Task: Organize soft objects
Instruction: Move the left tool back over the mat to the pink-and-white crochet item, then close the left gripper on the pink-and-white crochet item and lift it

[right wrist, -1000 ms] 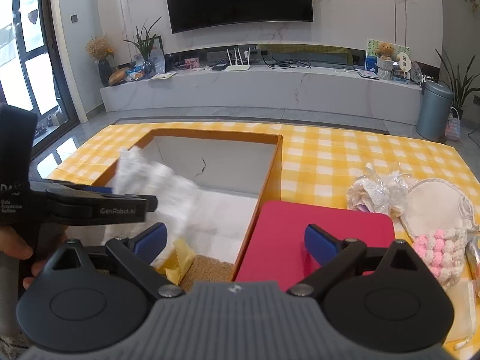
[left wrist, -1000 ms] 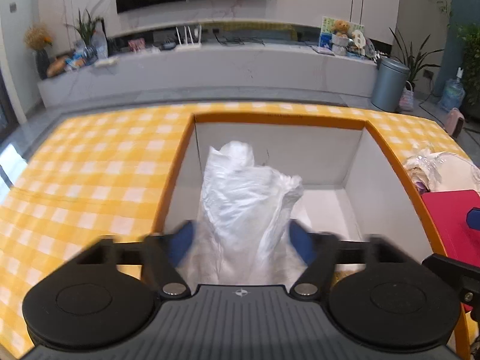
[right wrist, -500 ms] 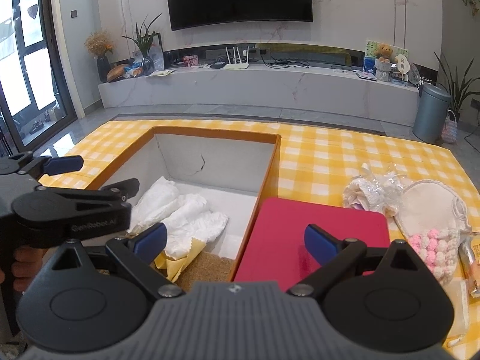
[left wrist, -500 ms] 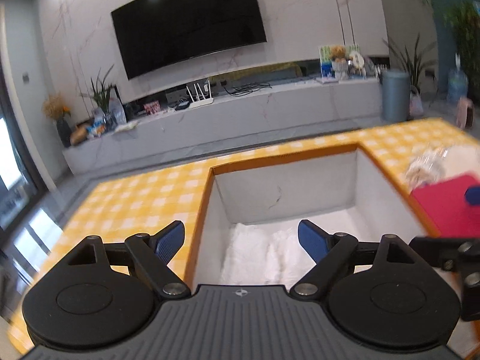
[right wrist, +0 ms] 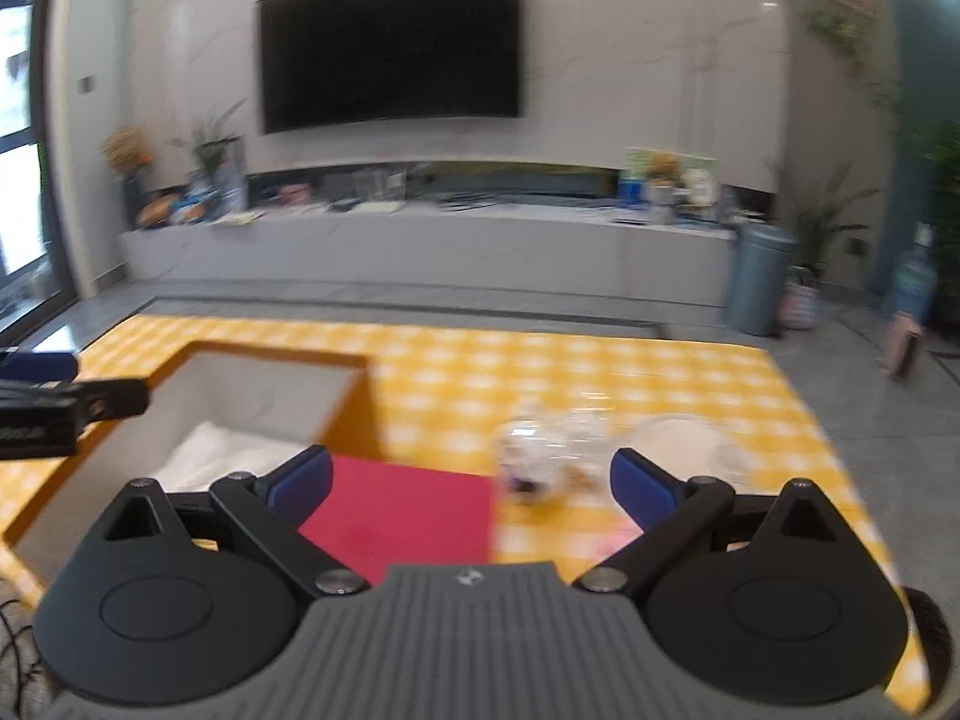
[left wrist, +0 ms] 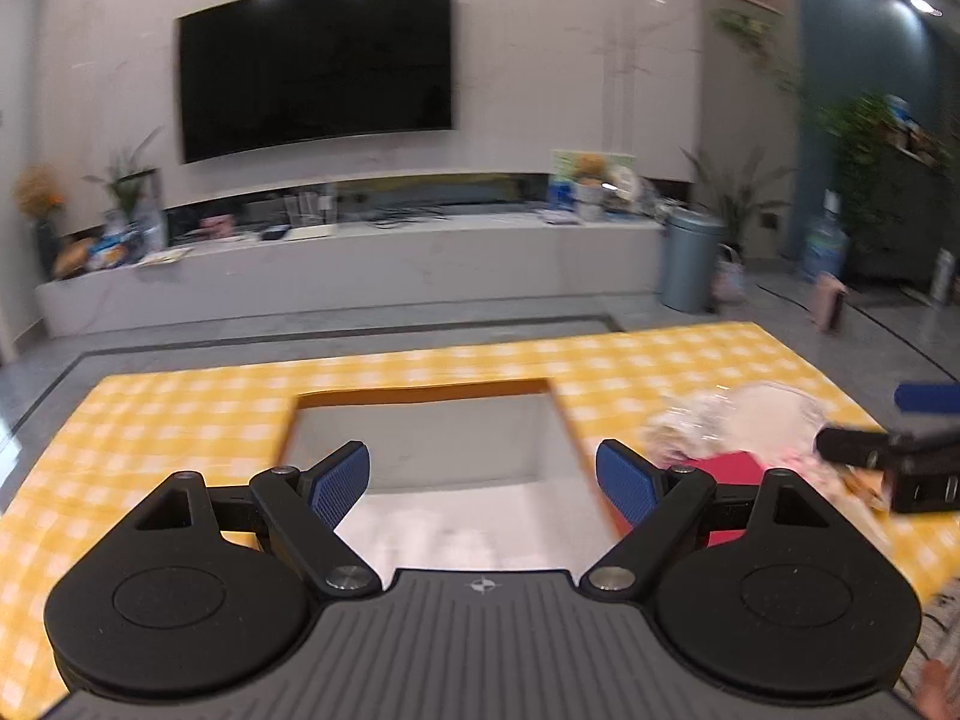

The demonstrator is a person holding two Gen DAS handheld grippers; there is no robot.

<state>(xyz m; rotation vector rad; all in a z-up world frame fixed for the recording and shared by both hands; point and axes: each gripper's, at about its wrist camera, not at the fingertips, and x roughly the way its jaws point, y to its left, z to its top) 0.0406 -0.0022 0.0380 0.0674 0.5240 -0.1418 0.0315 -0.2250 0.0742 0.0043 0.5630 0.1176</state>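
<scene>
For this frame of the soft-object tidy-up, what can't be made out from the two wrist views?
- Clear-wrapped bundle, right wrist view: motion blur, contents unreadable.
- White soft item in the box: right wrist view, the left gripper and box wall cover part of it; left wrist view, only a blurred white patch.
- Red board: near edge hidden behind the right gripper.
- Right gripper, left wrist view: cut by the frame edge.

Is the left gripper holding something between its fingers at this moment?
No, the left gripper is open, and only the box interior shows between its blue fingers.
</scene>
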